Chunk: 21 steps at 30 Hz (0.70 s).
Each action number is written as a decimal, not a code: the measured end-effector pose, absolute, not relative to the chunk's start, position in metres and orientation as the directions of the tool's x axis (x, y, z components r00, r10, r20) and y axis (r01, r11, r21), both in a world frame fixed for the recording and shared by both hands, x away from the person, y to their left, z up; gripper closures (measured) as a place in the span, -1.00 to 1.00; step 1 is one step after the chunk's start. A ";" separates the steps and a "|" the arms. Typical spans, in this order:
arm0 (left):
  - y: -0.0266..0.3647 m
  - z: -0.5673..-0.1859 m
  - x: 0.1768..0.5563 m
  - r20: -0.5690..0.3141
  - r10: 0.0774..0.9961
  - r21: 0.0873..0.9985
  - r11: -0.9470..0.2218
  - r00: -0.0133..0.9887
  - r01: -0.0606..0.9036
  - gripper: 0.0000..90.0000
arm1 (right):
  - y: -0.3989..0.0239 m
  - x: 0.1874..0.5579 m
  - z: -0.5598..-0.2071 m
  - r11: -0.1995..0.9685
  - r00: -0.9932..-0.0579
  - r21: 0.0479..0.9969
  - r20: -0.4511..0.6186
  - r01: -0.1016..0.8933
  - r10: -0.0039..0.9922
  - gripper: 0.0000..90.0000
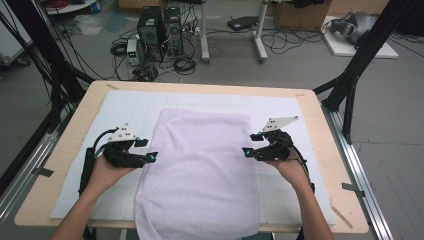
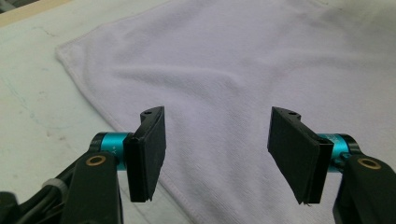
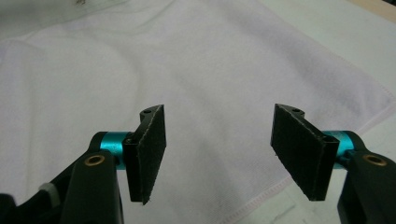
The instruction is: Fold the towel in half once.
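Towel (image 1: 200, 170) lies flat mid-table, long axis running near to far, and I hold my left gripper (image 1: 150, 157) and right gripper (image 1: 246, 151) open at its side edges, equally close.

Even, soft overhead light, faint shadows; high view slightly soft, both gripper views blurred toward far edges
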<state>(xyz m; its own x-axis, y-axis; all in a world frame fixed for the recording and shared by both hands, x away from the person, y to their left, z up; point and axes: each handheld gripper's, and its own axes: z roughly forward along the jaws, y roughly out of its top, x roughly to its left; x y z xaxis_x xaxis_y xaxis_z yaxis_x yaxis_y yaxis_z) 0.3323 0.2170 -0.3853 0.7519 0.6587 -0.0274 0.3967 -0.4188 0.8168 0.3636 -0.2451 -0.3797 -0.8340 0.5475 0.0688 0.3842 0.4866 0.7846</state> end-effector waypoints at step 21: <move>0.210 -0.426 0.427 -0.023 0.778 0.756 -0.397 0.628 0.520 -0.05 | -0.249 0.434 -0.413 0.503 -0.742 0.718 0.029 0.481 0.670 -0.09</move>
